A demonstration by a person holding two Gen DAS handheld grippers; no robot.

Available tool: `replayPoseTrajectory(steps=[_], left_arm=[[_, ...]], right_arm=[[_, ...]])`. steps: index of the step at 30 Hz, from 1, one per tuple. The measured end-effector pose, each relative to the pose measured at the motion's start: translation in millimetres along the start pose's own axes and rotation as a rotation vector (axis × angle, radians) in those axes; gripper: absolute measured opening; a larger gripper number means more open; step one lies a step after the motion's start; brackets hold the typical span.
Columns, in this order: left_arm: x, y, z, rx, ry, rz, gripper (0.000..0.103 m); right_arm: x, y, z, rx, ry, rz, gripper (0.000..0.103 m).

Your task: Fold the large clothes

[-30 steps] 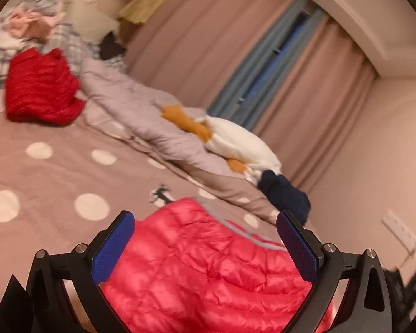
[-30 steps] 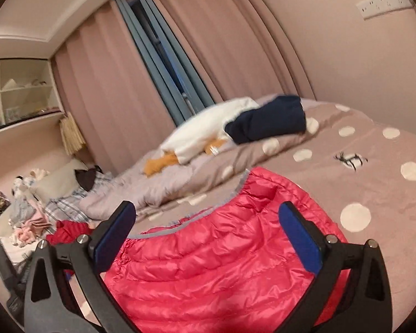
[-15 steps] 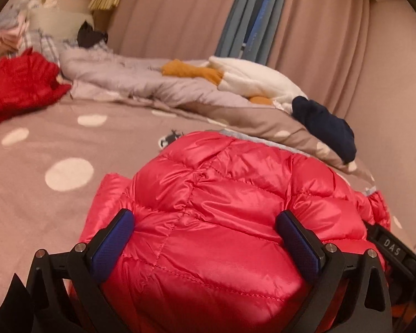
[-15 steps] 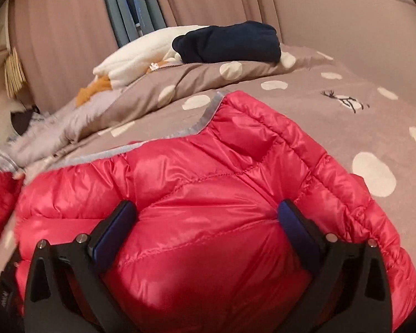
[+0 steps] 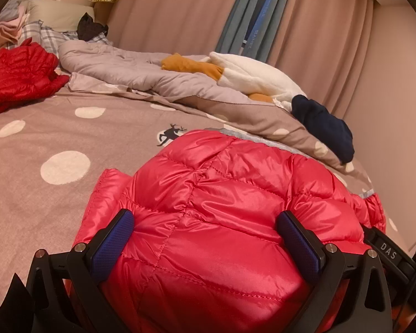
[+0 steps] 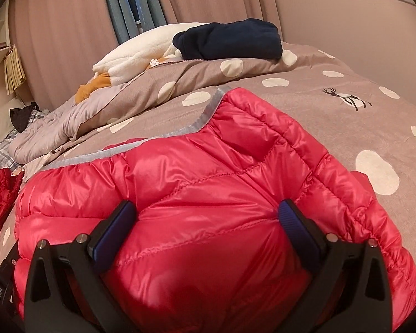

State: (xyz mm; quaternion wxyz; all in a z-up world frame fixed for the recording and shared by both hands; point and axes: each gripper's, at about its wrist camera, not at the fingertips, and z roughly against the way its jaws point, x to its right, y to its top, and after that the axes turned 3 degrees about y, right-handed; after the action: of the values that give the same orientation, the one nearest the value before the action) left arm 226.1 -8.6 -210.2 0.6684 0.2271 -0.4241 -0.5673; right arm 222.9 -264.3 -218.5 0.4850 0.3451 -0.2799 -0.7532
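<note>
Just both tools spread wide over the puffer jacket [image 5: 208, 208]

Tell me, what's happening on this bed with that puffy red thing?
A person is folding a red down jacket on the polka-dot bed, using two handheld grippers. The left gripper and the right gripper both sit low over the jacket, fingers spread wide with the padded fabric bulging between them, not pinched. Another red garment lies crumpled further up the bed.
</note>
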Motion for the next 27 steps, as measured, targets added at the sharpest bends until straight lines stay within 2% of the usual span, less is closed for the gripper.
replayPoseTrajectory(steps=[27], left_arm=[[-0.4, 0.0, 0.5, 0.002, 0.0, 0.0, 0.102]], right_arm=[[0.7, -0.1, 1.8, 0.001, 0.001, 0.003, 0.103]])
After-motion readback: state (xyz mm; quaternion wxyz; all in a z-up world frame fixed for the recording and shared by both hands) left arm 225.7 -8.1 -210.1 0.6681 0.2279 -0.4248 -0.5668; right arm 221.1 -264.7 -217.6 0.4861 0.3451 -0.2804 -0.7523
